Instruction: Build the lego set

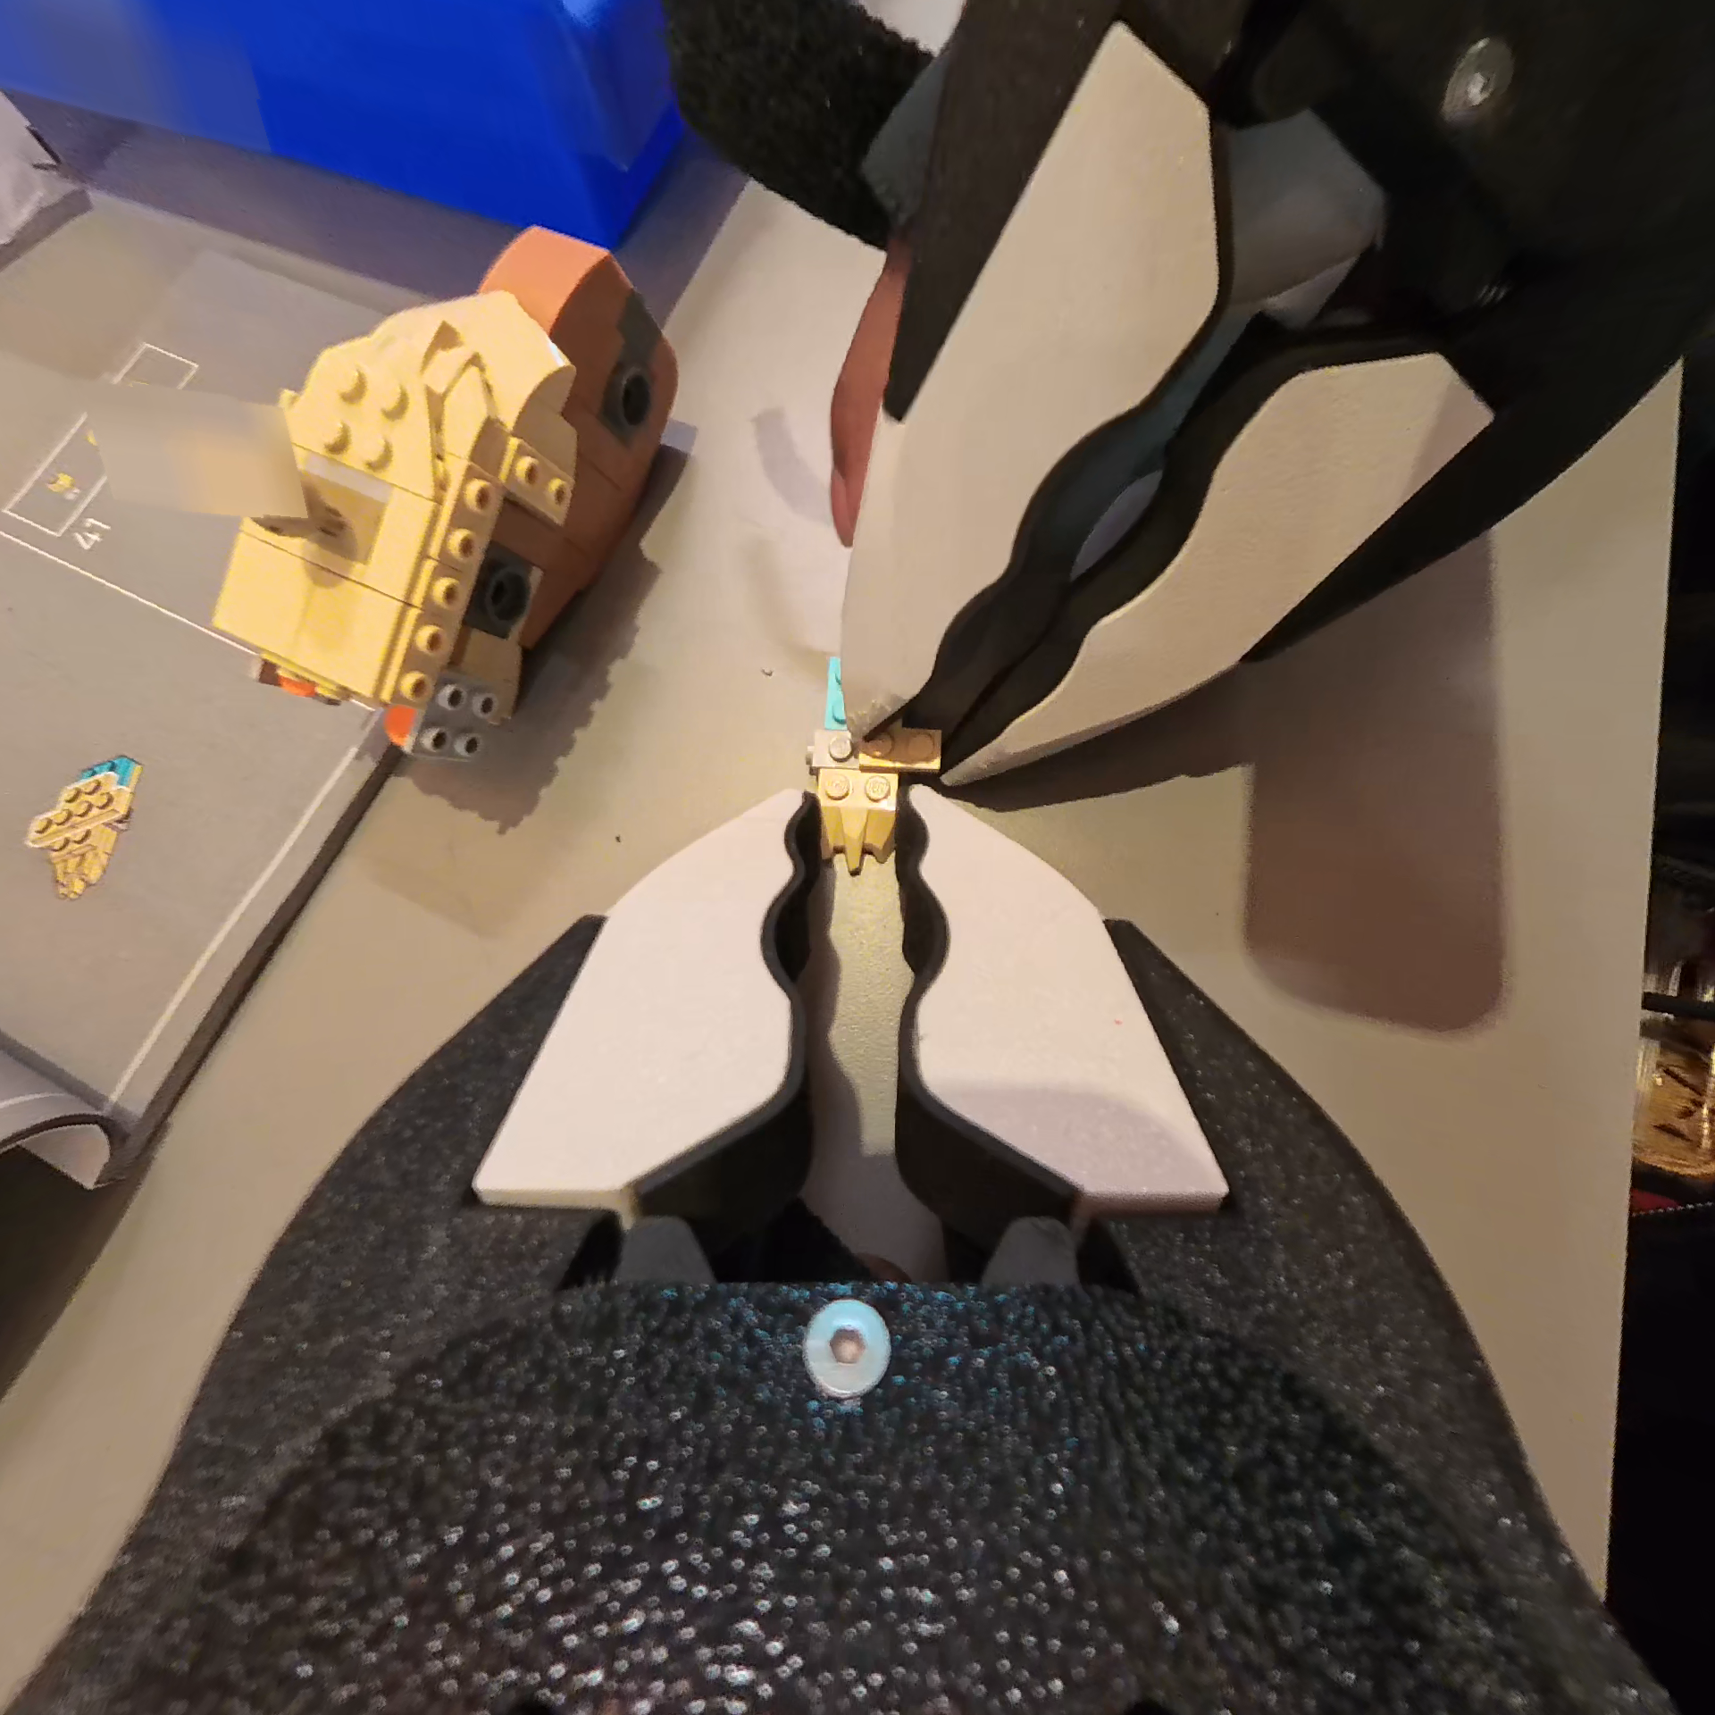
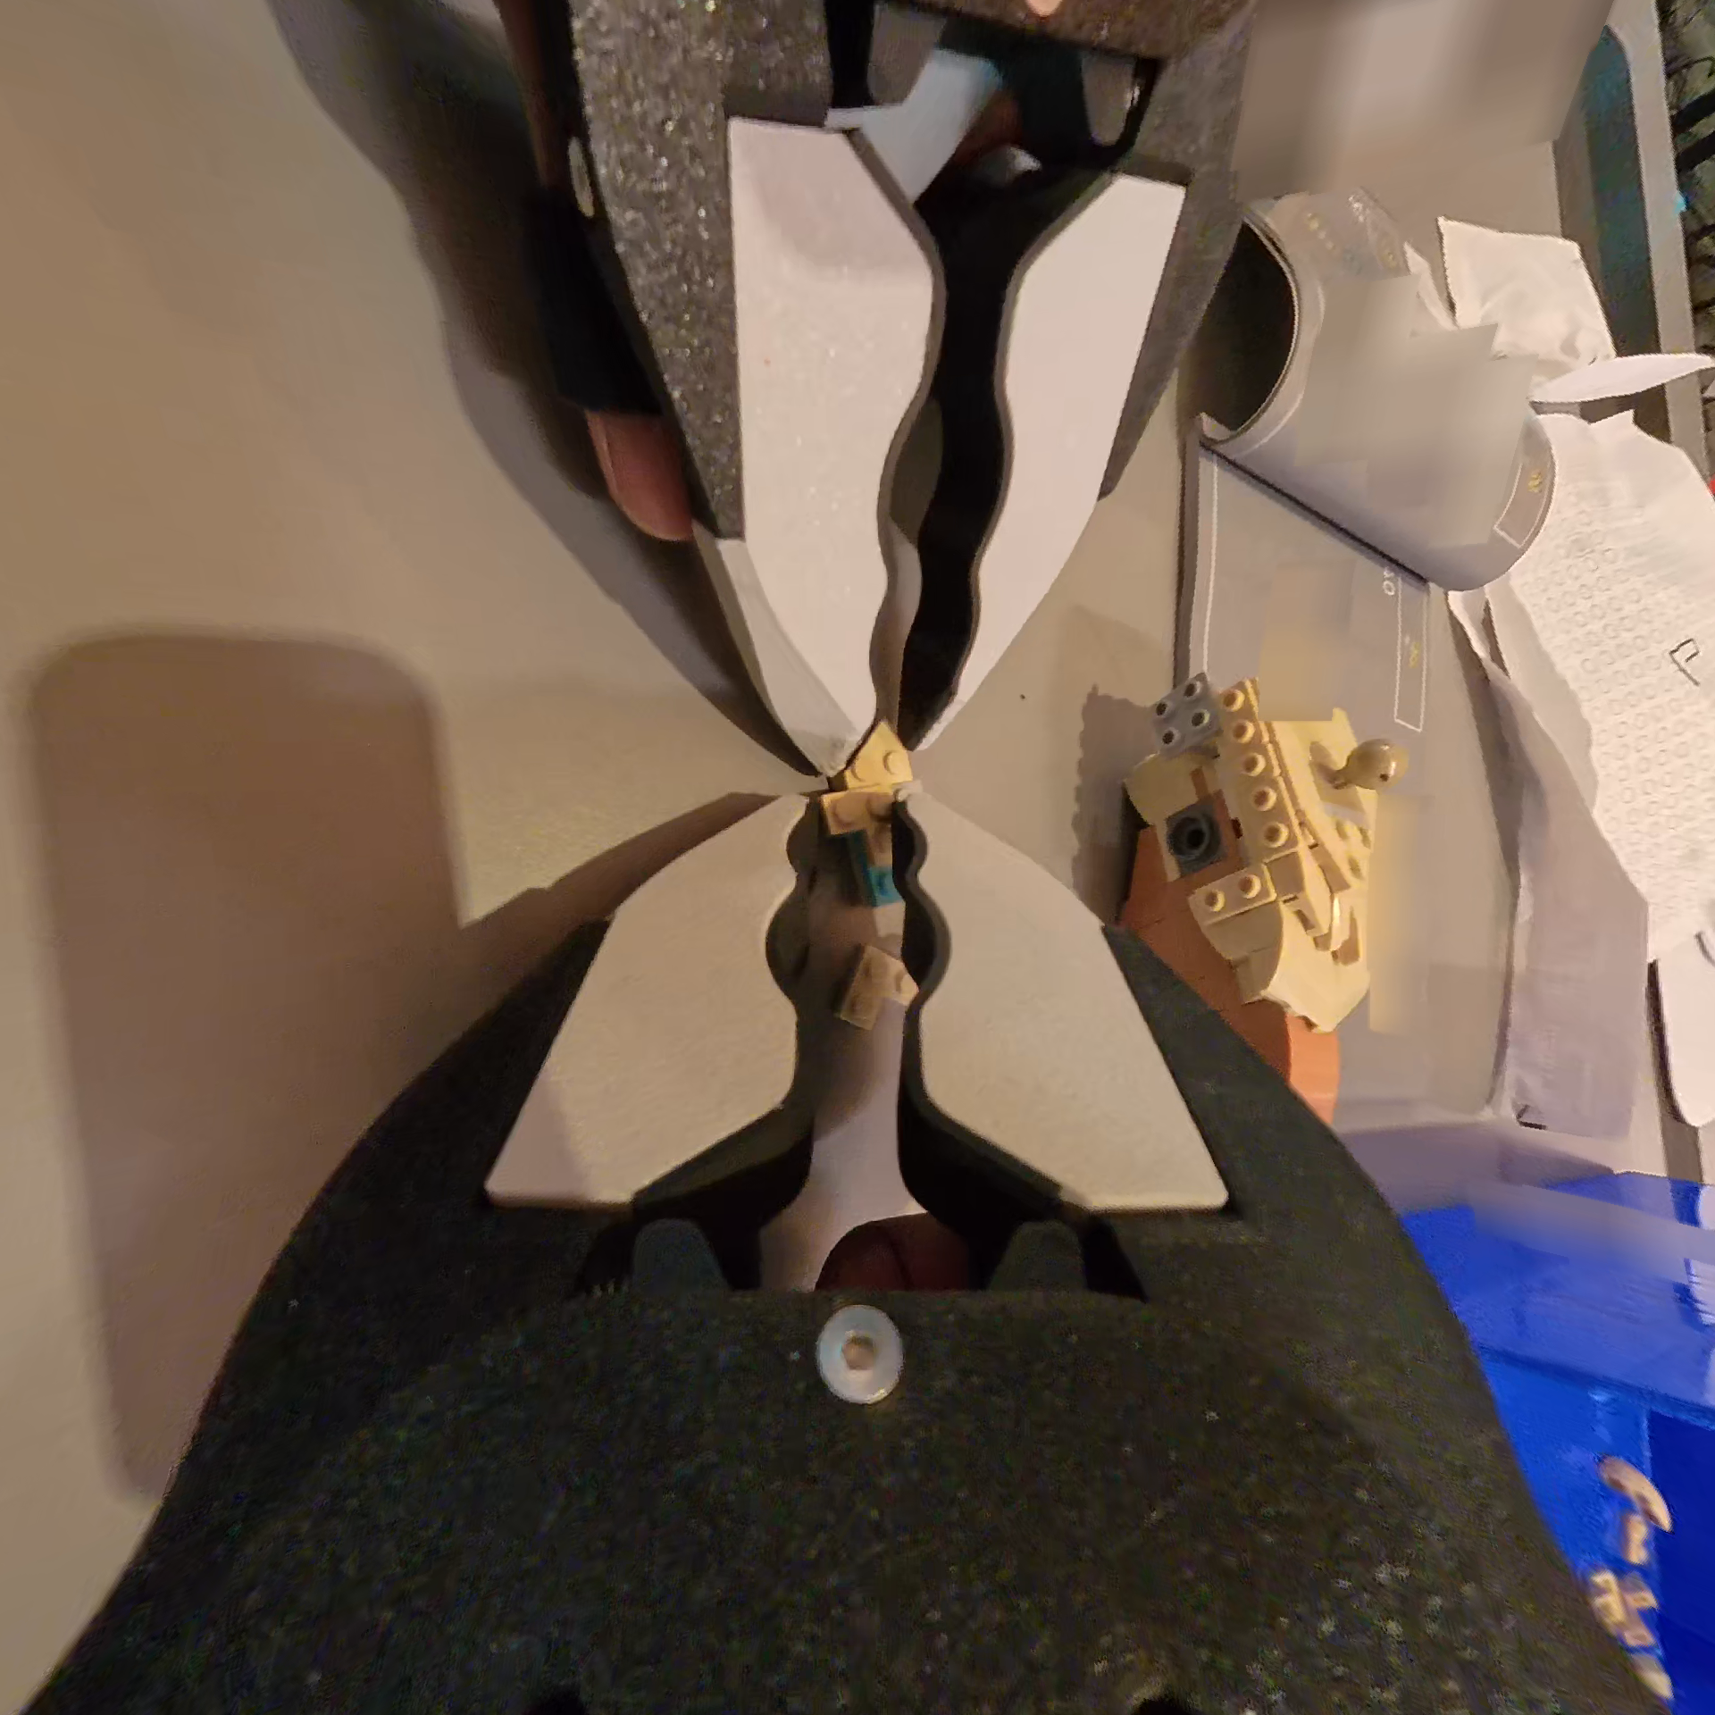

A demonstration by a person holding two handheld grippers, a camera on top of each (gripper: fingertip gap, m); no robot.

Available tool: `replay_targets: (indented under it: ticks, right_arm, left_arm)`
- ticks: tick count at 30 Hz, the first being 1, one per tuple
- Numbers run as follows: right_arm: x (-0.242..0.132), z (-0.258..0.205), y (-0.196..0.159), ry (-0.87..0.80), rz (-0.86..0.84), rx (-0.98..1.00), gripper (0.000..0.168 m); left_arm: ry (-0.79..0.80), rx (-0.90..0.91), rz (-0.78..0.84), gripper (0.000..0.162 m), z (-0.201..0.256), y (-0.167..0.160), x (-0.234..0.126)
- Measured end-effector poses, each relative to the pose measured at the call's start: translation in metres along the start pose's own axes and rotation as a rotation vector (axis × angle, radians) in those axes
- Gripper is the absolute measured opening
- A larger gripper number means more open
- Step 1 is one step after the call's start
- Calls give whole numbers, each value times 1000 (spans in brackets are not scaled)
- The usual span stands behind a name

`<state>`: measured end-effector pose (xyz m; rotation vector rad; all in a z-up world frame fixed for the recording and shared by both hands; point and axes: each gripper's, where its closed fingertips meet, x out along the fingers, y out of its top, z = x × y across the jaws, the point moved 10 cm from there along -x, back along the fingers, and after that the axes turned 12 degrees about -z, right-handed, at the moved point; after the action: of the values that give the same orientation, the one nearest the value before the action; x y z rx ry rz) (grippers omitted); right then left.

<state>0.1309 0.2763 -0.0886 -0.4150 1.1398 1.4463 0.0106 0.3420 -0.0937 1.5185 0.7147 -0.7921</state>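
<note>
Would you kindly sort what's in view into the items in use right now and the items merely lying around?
In use:
- left gripper, shut on the small tan sub-assembly
- right gripper, pinching the tan plate

Lying about:
- tan-and-brown model
- instruction booklet
- blue bin
- loose tan plate
- paper bags

The pale worktop fills the middle of both views and carries soft shadows. In the left wrist view a blue bin sits at the upper left of the frame, blurred and cut off by the top edge. In the right wrist view a blue box with a glossy face occupies the lower right corner. Crumpled white paper bags with rows of small punched holes lie along the right edge, reaching from the upper right down past the middle. A dark strip borders the far right edge of the left wrist view.
</note>
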Motion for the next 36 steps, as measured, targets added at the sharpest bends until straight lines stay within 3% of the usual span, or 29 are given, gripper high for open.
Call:
replay_targets:
  ticks: [19,26,36]
  right_arm:
    - [2,21,-13,272,127,404,14]
    - [2,21,-13,270,130,390,14]
    - [-2,27,-20,368,199,479,7]
  left_arm:
    - [-3,-13,27,10,-1,-1,-3]
    - [3,-1,31,10,1,-1,-3]
    - [122,303,137,21,9,-6,-10]
